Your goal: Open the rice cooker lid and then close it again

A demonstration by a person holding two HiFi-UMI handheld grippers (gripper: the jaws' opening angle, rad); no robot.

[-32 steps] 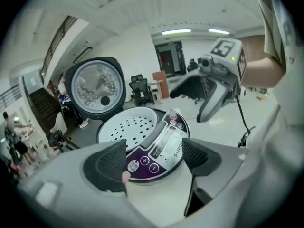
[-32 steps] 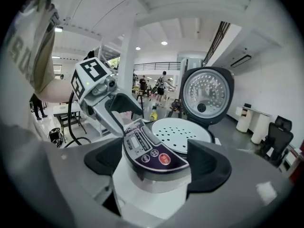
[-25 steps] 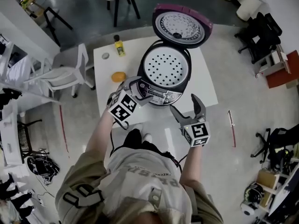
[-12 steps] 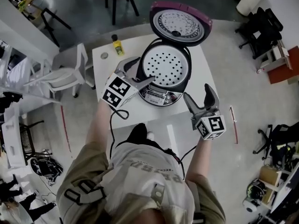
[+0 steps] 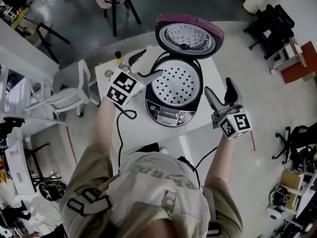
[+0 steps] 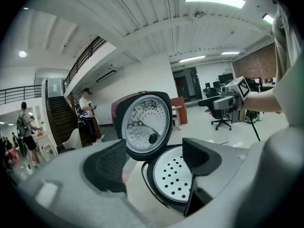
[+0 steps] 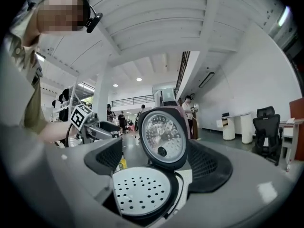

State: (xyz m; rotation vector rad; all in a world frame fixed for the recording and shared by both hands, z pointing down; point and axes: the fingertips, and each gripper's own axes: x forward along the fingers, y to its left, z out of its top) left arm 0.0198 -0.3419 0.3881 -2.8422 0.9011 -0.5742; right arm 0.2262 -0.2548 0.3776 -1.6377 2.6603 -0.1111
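From the head view, the rice cooker (image 5: 174, 90) stands on the white desk (image 5: 138, 128) with its lid (image 5: 189, 36) swung fully up and back on the far side, the metal inner face showing. Inside the pot sits a white perforated tray (image 5: 177, 83), and the control panel (image 5: 168, 117) faces the person. The left hand-held gripper (image 5: 150, 63) hangs in the air just left of the rice cooker, its jaws spread wide with nothing between them, the tips level with the pot's rim. The right hand-held gripper (image 5: 219, 87) hangs just right of the rice cooker, clear of it, jaws likewise wide and empty. A yellow bottle (image 5: 119, 55) stands on the desk to the left of the rice cooker, beyond the left hand-held gripper, and a white chair (image 5: 67, 95) sits further left, off the desk. In the left gripper view, the two dark pads stand well apart and grip nothing. Beyond them the raised lid (image 6: 145, 125) stands upright over the perforated tray (image 6: 173, 175), and the right hand-held gripper (image 6: 232, 96) shows on the far side of the rice cooker. In the right gripper view, the pads are again far apart and bare, with the lid (image 7: 164, 137) upright behind the tray (image 7: 142, 189), and the left hand-held gripper (image 7: 92, 122) across the rice cooker.
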